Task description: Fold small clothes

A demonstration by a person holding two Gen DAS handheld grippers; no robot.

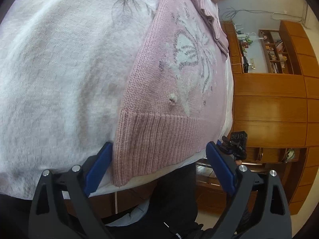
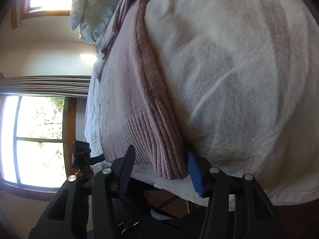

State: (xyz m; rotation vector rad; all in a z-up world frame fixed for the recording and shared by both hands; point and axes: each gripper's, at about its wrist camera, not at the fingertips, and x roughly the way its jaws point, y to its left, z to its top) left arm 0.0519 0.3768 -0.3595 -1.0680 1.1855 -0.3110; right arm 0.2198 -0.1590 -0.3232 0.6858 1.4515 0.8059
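both views bulge with heavy fisheye curving, and dark vignette fills the corners. ahead of the left gripper (image 1: pixel 159 165) the light is even and soft, with a pale sheen on the wooden cabinet (image 1: pixel 269 107) off to its right. left of the right gripper (image 2: pixel 159 169) the windows (image 2: pixel 37 139) blow out white, leaving the near fabric dim, warm-tinted and slightly soft.
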